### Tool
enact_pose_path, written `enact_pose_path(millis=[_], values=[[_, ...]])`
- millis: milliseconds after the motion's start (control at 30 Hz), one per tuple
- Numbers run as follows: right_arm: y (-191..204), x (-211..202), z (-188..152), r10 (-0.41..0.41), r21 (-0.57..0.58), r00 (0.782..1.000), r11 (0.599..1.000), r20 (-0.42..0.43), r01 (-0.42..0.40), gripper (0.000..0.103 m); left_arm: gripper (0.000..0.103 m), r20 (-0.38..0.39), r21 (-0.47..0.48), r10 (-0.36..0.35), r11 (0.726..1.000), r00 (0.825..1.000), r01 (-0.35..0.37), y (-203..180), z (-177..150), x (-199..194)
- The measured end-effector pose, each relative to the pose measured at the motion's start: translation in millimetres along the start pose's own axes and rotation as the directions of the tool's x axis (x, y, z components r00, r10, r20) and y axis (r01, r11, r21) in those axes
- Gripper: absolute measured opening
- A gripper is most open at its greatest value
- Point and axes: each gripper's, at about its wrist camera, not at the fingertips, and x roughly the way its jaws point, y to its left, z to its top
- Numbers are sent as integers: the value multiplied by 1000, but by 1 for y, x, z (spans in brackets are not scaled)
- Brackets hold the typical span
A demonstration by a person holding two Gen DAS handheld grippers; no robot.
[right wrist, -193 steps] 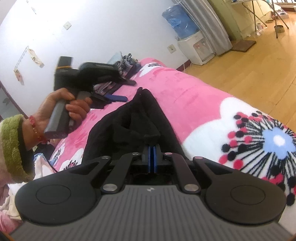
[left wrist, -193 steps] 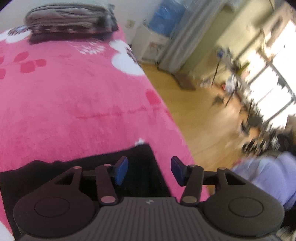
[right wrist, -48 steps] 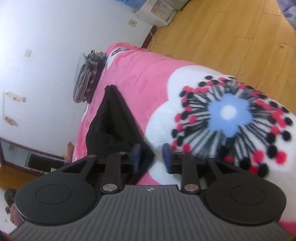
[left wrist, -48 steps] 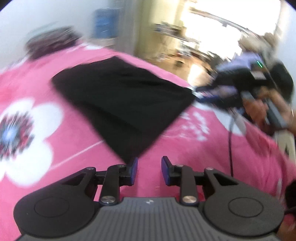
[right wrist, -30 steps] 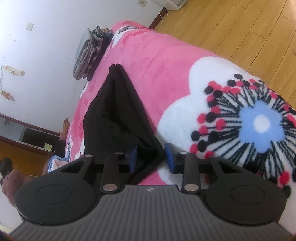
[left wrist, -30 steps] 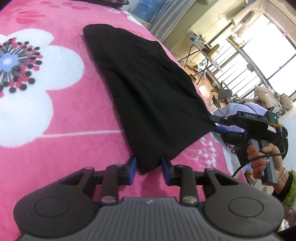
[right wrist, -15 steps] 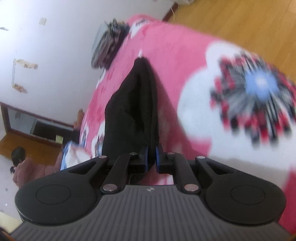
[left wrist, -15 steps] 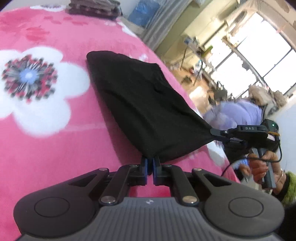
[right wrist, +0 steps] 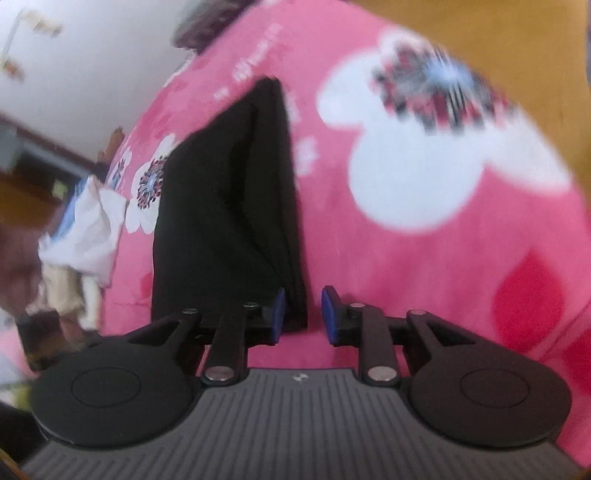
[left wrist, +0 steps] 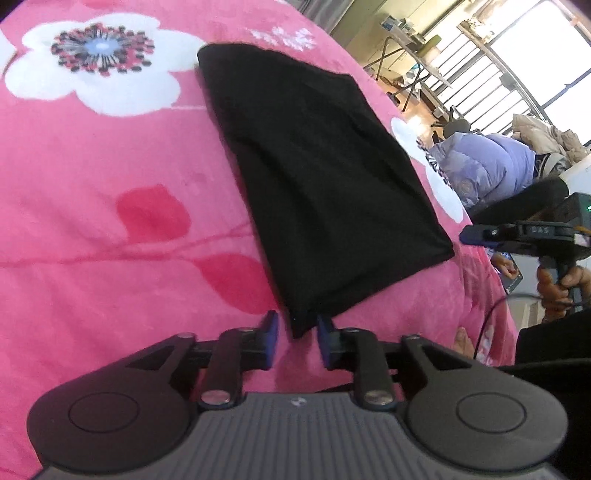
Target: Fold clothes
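Note:
A folded black garment (left wrist: 317, 177) lies flat on the pink flowered blanket (left wrist: 110, 206). In the left wrist view my left gripper (left wrist: 294, 332) stands open, its blue pads either side of the garment's near corner. The right gripper (left wrist: 476, 233) shows at the far right of that view, held by a hand just off the garment's other corner. In the blurred right wrist view the black garment (right wrist: 229, 192) runs away from me, and my right gripper (right wrist: 303, 314) is open with the near folded edge between its pads.
A stack of folded clothes (right wrist: 207, 22) sits at the far end of the blanket. White and pale clothes (right wrist: 88, 221) lie heaped at the bed's left side. A purple padded jacket (left wrist: 487, 166) rests beyond the bed, with wooden floor (right wrist: 480, 33) past the edge.
Half a second ago both grippers were shut on the garment's corners and held it up. Now both are open and the garment lies flat on the blanket, folded over.

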Motion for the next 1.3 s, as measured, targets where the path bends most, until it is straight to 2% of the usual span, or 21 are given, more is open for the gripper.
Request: enact_pose_path(millis=[100, 300, 367, 433, 467, 500, 900, 1000, 1100, 1233, 1300], values=[[16, -1, 3, -2, -108, 1000, 994, 19, 4, 22, 28, 10, 26, 8, 1000, 1000, -8, -2, -1, -1], [36, 31, 6, -39, -243, 999, 969, 13, 41, 22, 29, 4, 52, 37, 998, 999, -37, -8, -6, 9], [33, 32, 4, -46, -242, 999, 969, 18, 49, 22, 28, 3, 47, 46, 998, 999, -46, -10, -5, 11], [31, 32, 2, -53, -242, 998, 969, 22, 57, 15, 27, -3, 42, 57, 998, 998, -57, -10, -4, 14], [30, 32, 1, -56, -242, 998, 969, 24, 60, 5, 27, -5, 40, 63, 997, 998, -62, -10, -3, 15], [29, 32, 0, -60, -241, 998, 968, 26, 64, 2, 27, -7, 44, 66, 997, 998, -66, -10, -4, 15], [19, 30, -9, -83, -234, 996, 968, 36, 89, 1, 27, -29, 117, 83, 990, 996, -79, -14, -3, 14], [19, 26, -7, -70, -229, 997, 971, 20, 72, 4, 34, -29, 134, 89, 987, 996, -85, -14, -4, 7], [20, 22, -4, -55, -227, 998, 972, 7, 56, 7, 39, -2, 166, 109, 980, 994, -107, -12, -1, -5], [31, 5, 11, -12, -259, 999, 966, 36, 21, 7, 39, 52, 202, 146, 967, 988, -153, -12, 7, -20], [34, 5, 24, 16, -259, 999, 966, 44, -5, 7, 37, 78, 209, 142, 966, 987, -155, -16, 13, -23]])
